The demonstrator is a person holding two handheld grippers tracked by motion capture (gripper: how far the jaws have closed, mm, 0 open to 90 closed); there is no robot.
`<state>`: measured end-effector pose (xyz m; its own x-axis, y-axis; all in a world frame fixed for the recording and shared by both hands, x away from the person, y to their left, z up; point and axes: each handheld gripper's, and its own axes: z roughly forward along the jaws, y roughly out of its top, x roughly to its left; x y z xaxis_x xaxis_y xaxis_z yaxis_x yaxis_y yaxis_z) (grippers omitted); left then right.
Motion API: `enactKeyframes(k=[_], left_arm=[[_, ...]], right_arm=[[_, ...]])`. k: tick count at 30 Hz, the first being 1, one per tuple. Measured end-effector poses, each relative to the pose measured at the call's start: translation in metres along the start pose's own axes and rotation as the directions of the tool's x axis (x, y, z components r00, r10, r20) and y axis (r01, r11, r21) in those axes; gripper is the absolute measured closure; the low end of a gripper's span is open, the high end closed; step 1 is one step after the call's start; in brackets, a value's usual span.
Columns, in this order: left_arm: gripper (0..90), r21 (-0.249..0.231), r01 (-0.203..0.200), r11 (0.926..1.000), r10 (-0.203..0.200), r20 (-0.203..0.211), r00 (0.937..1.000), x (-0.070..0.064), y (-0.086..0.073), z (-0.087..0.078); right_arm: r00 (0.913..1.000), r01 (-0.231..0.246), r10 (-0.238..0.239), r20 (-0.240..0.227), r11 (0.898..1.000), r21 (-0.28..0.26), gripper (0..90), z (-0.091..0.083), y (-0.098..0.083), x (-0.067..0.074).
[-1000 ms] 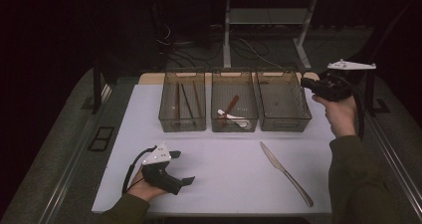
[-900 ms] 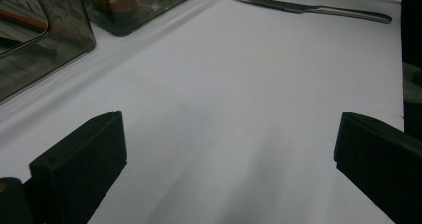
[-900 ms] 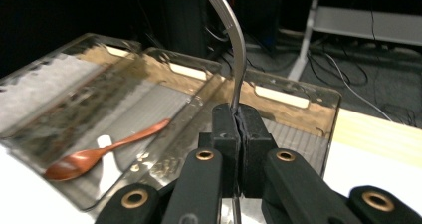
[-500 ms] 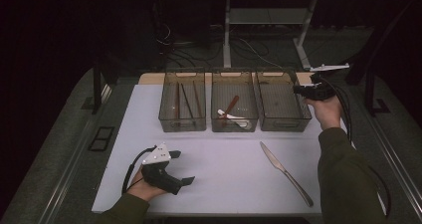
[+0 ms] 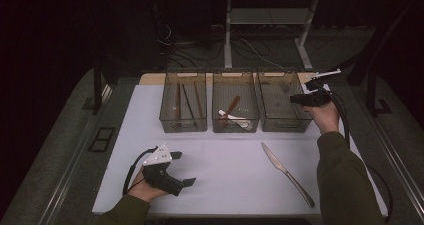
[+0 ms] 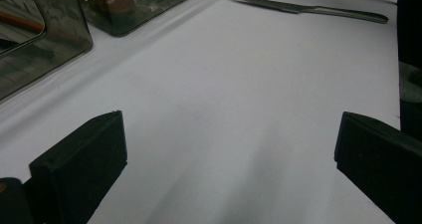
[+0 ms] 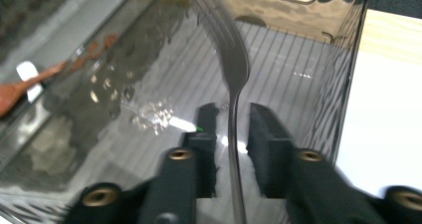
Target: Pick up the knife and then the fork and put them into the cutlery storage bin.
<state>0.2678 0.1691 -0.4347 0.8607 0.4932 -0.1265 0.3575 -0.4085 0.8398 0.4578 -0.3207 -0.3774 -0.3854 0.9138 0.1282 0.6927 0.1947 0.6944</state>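
A: Bins?
B: Three on the table (image 5: 225, 170). Left bin (image 5: 183, 108): dark sticks. Middle bin (image 5: 235, 108): wooden and white utensils. Right bin (image 5: 283, 108): fork (image 7: 234, 74), clear from my right gripper's camera.
A: Grip?
B: Right gripper (image 7: 233, 129) jaws just opened, fork between, pads off. Left gripper (image 5: 186, 182) wide open, empty, near the left bin. Knife (image 5: 287, 174) lies before the right bin.

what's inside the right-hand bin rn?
In the right bin, a metal fork stands between the right gripper jaws, which have just been opening and no longer press it. The gripper covers the fork's handle end and the bin floor under it.
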Motion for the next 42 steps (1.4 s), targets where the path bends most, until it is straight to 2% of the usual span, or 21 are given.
enactKeyframes(k=[2, 4, 7, 9, 13, 18, 25, 29, 34, 39, 42], left_arm=[[0.0, 0.000, 0.001, 1.0000, -0.001, 0.001, 1.0000, 0.000, 0.000, 0.000], [0.0, -0.001, -0.001, 1.0000, 0.001, 0.001, 1.0000, 0.000, 0.000, 0.000], [0.0, 0.000, 0.001, 1.0000, -0.001, -0.001, 1.0000, 0.000, 0.000, 0.000], [0.0, 0.001, 0.001, 1.0000, -0.001, -0.001, 1.0000, 0.000, 0.000, 0.000], [0.0, 0.004, 0.000, 1.0000, 0.000, -0.003, 1.0000, 0.000, 0.000, 0.000], [0.0, 0.005, -0.002, 1.0000, 0.002, -0.004, 1.0000, -0.001, 0.000, 0.000], [0.0, 0.006, 0.001, 1.0000, -0.001, -0.004, 1.0000, 0.000, 0.000, 0.001], [0.0, 0.010, -0.004, 0.9999, 0.004, -0.006, 1.0000, -0.002, 0.000, 0.001], [0.0, 0.007, -0.002, 1.0000, 0.002, -0.002, 1.0000, -0.001, 0.000, 0.001], [0.0, 0.011, -0.005, 0.9999, 0.005, -0.004, 1.0000, -0.002, 0.000, 0.001], [0.0, 0.011, -0.004, 0.9999, 0.004, -0.004, 1.0000, -0.002, 0.000, 0.002]], right_arm=[[1.0000, 0.007, -0.006, 0.004, 1.000, -0.015, 62.1, -0.003, -0.001, 0.000], [0.9999, -0.001, 0.001, -0.011, 0.999, -0.039, 54.7, -0.006, -0.002, -0.002], [0.9996, -0.014, 0.012, -0.026, 0.996, -0.083, 47.9, -0.015, -0.004, -0.001], [0.9990, -0.013, 0.009, -0.043, 0.995, -0.102, 45.9, -0.021, -0.006, 0.001], [0.9979, 0.026, -0.034, -0.055, 0.991, -0.132, 39.6, -0.035, -0.015, 0.011], [0.9941, 0.067, -0.078, -0.074, 0.987, -0.149, 37.7, -0.050, -0.028, 0.024], [0.9837, 0.105, -0.121, -0.133, 0.986, -0.126, 38.6, -0.062, -0.055, 0.042], [0.9809, 0.105, -0.118, -0.154, 0.990, -0.091, 40.6, -0.064, -0.069, 0.047], [0.9763, 0.114, -0.124, -0.178, 0.991, -0.064, 48.4, -0.069, -0.089, 0.053], [0.9719, 0.132, -0.136, -0.192, 0.991, -0.038, 59.9, -0.074, -0.105, 0.058], [0.9663, 0.154, -0.156, -0.205, 0.988, -0.026, 68.0, -0.079, -0.114, 0.063]])
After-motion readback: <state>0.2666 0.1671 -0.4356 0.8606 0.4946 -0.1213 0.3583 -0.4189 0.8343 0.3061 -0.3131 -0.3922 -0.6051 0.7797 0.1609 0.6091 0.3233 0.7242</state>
